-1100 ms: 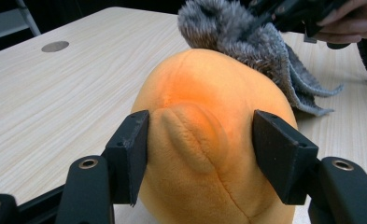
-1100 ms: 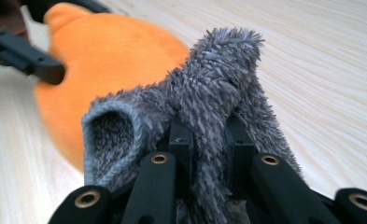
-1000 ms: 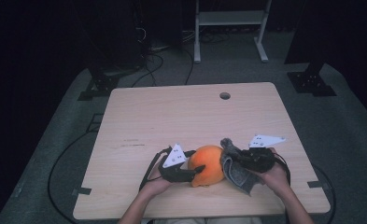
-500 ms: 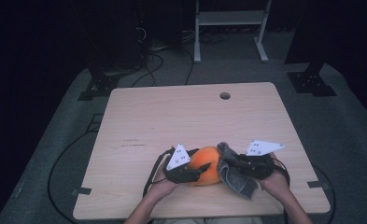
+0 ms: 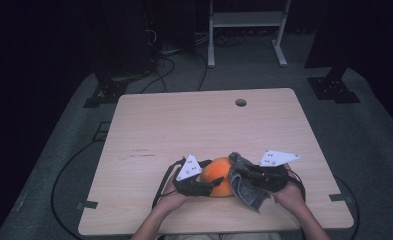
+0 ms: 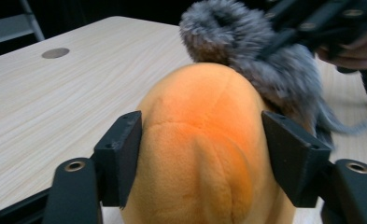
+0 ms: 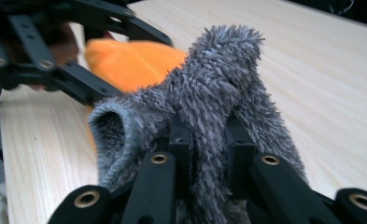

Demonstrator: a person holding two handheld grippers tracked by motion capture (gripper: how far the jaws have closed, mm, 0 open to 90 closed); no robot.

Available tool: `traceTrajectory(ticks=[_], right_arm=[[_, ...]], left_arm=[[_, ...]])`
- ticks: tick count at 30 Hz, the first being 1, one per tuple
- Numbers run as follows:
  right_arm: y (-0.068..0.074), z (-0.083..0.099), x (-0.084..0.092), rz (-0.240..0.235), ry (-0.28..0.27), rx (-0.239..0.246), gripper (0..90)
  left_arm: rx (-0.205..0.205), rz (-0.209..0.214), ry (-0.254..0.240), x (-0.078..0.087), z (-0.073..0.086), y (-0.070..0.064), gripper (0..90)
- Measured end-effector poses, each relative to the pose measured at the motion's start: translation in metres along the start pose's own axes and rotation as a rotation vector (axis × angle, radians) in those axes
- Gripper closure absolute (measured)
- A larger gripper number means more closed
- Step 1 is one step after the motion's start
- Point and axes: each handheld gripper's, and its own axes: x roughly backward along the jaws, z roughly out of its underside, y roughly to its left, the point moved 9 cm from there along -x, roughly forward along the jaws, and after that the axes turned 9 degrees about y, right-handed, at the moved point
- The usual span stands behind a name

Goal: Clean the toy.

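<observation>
An orange plush ball (image 5: 219,172) rests on the near part of the table, between my hands. My left gripper (image 5: 214,181) reaches it from the left. In the left gripper view its jaws (image 6: 204,140) stand either side of the plush (image 6: 200,154), pads touching it; they have just been opening a little with the plush still between them. My right gripper (image 5: 240,176) is shut on a grey fuzzy cloth (image 5: 246,190), which drapes against the ball's right side. The cloth (image 7: 218,79) is bunched between the right gripper's pads (image 7: 209,135).
The light wooden table (image 5: 194,125) has a round cable hole (image 5: 240,102) near its far edge. Beyond it, a white stand (image 5: 246,30) and dark equipment bases (image 5: 334,87) sit on the grey floor, with cables (image 5: 66,165) at the left.
The right gripper with the grey cloth has edged slightly leftward against the plush. The left gripper and the plush have hardly shifted.
</observation>
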Motion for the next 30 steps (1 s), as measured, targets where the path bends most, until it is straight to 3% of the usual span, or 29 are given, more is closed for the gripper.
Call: traceTrajectory(ticks=[3, 5, 6, 7, 9, 12, 15, 16, 19, 20, 21, 23, 26, 27, 29, 30], right_arm=[[-0.021, 0.019, -0.001, 0.018, 0.072, -0.079, 75.8], [-0.024, 0.021, 0.000, 0.024, 0.078, -0.089, 76.0], [-0.024, 0.019, 0.002, 0.023, 0.067, -0.091, 76.0], [-0.020, 0.007, 0.009, -0.010, 0.002, -0.097, 76.1], [-0.016, -0.003, 0.010, -0.028, -0.029, -0.101, 76.0], [-0.007, 0.003, -0.004, -0.045, 0.032, -0.082, 76.1], [-0.003, 0.002, 0.000, -0.057, 0.030, -0.081, 76.0], [-0.002, 0.001, 0.001, -0.056, 0.027, -0.077, 76.0], [0.000, 0.000, 0.003, -0.032, 0.030, -0.064, 76.2], [0.000, 0.000, 0.003, -0.032, 0.030, -0.064, 76.2], [-0.001, -0.003, 0.009, -0.016, 0.014, -0.062, 76.2], [-0.001, -0.005, 0.011, -0.008, 0.005, -0.056, 76.2], [-0.001, -0.007, 0.010, 0.018, 0.004, -0.042, 76.2], [0.004, -0.004, 0.000, 0.016, 0.031, -0.021, 76.3], [0.013, -0.005, -0.003, -0.008, 0.028, -0.003, 76.1], [0.020, -0.006, -0.002, -0.025, 0.026, 0.021, 75.9]], left_arm=[[-0.005, 0.030, 0.008, 0.002, 0.004, 0.001, 34.8], [-0.004, 0.033, 0.012, 0.003, 0.005, 0.002, 35.5], [-0.008, 0.036, 0.012, 0.003, 0.005, 0.003, 35.5], [-0.015, 0.039, 0.012, 0.003, 0.005, 0.002, 35.7], [-0.014, 0.043, 0.007, 0.002, 0.004, 0.002, 35.2], [0.044, 0.091, 0.023, 0.002, 0.002, 0.002, 22.6], [0.113, 0.091, 0.030, 0.000, -0.001, 0.003, 15.3], [0.103, 0.081, 0.038, -0.002, -0.001, 0.003, 16.9], [-0.008, 0.012, -0.011, 0.000, -0.008, -0.001, 37.7], [-0.008, 0.012, -0.011, 0.000, -0.008, -0.001, 40.8], [-0.105, -0.028, -0.083, 0.004, -0.016, -0.003, 42.3], [-0.127, -0.039, -0.095, 0.006, -0.018, -0.003, 42.6], [-0.091, -0.024, -0.059, 0.002, -0.012, 0.005, 25.1], [-0.002, 0.048, -0.054, 0.004, -0.010, 0.007, 19.5], [0.053, 0.075, -0.089, 0.012, -0.015, 0.010, 17.6], [0.056, 0.086, -0.091, 0.015, -0.016, 0.010, 20.1]])
